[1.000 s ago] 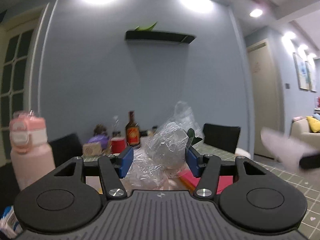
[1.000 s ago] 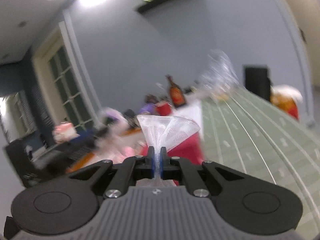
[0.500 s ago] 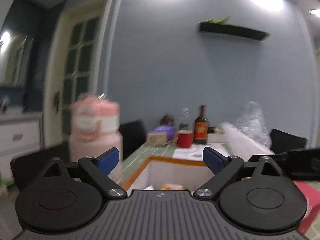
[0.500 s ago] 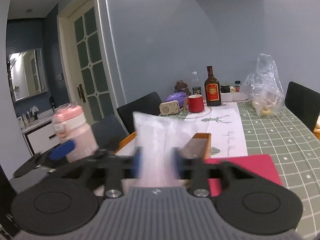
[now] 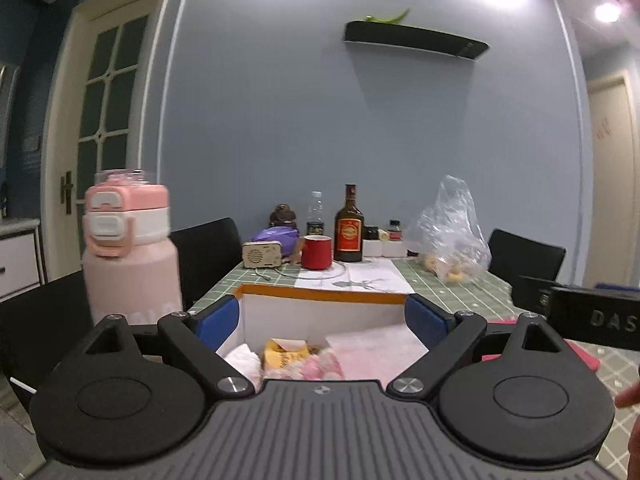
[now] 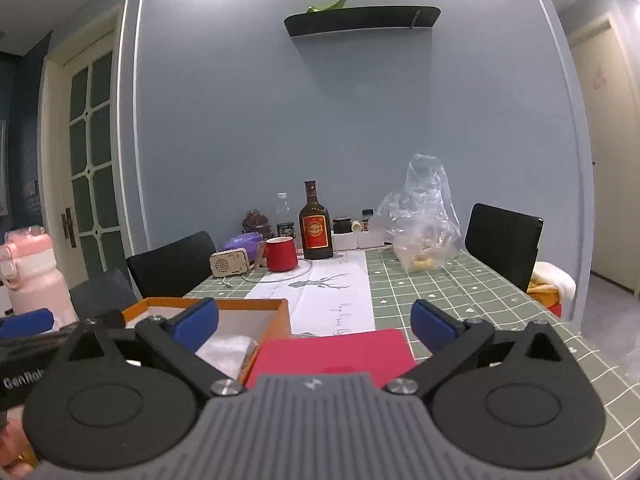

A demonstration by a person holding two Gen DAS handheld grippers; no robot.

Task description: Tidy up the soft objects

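Observation:
An orange-rimmed white box point(image 5: 320, 300) point(image 6: 276, 304) stands on the table close in front of me. In it lie a white tissue pack point(image 5: 242, 356), a yellow packet point(image 5: 284, 354), a pink plush piece point(image 5: 316, 370) and a clear plastic bag point(image 5: 372, 350) point(image 6: 228, 346). My left gripper point(image 5: 321, 320) is open just above the box's near side, with nothing between its pads. To the box's right, over a red flat lid point(image 6: 332, 352), my right gripper point(image 6: 315, 322) has its jaws opening wide and holds nothing. Each gripper shows at the edge of the other's view.
A pink water bottle point(image 5: 128, 248) stands left of the box. Further back on the green checked tablecloth point(image 6: 460, 296) are a small radio point(image 6: 230, 262), a red mug point(image 6: 282, 254), a brown bottle point(image 6: 316, 228) and a plastic bag of food point(image 6: 424, 228). Black chairs point(image 6: 504, 240) line both sides.
The right gripper has let go of the clear plastic bag, which now lies in the box, and its jaws have spread. The left gripper has opened wide and swung toward the box.

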